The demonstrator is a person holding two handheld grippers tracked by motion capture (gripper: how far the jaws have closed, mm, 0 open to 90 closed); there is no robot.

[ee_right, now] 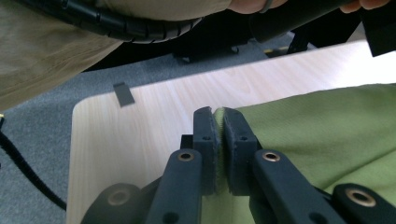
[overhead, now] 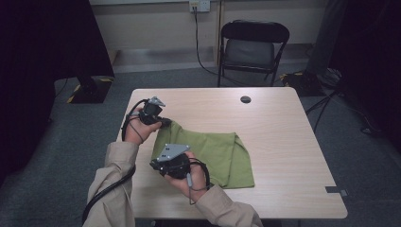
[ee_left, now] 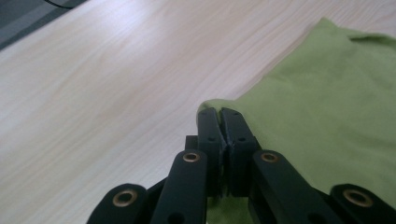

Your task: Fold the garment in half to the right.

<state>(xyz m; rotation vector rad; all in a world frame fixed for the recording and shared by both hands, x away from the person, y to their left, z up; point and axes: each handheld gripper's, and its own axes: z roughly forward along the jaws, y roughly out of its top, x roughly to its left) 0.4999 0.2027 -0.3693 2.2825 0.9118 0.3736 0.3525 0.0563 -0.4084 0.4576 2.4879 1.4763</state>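
A green cloth (overhead: 222, 151) lies folded on the wooden table (overhead: 279, 127), its left edge raised off the surface. My left gripper (overhead: 164, 122) is shut on the cloth's far left corner. In the left gripper view the cloth (ee_left: 327, 107) comes out from between the closed jaws of that gripper (ee_left: 220, 114) and hangs away to the right. My right gripper (overhead: 158, 165) is shut on the near left corner. In the right gripper view a fold of the cloth (ee_right: 327, 126) is pinched in that gripper (ee_right: 218, 115), with a beige sleeve (ee_right: 42, 51) above.
A small black round disc (overhead: 245, 99) sits near the table's far edge. A grey strip of tape (overhead: 336, 190) marks the near right edge. A black folding chair (overhead: 253, 47) stands beyond the table. Grey carpet surrounds it.
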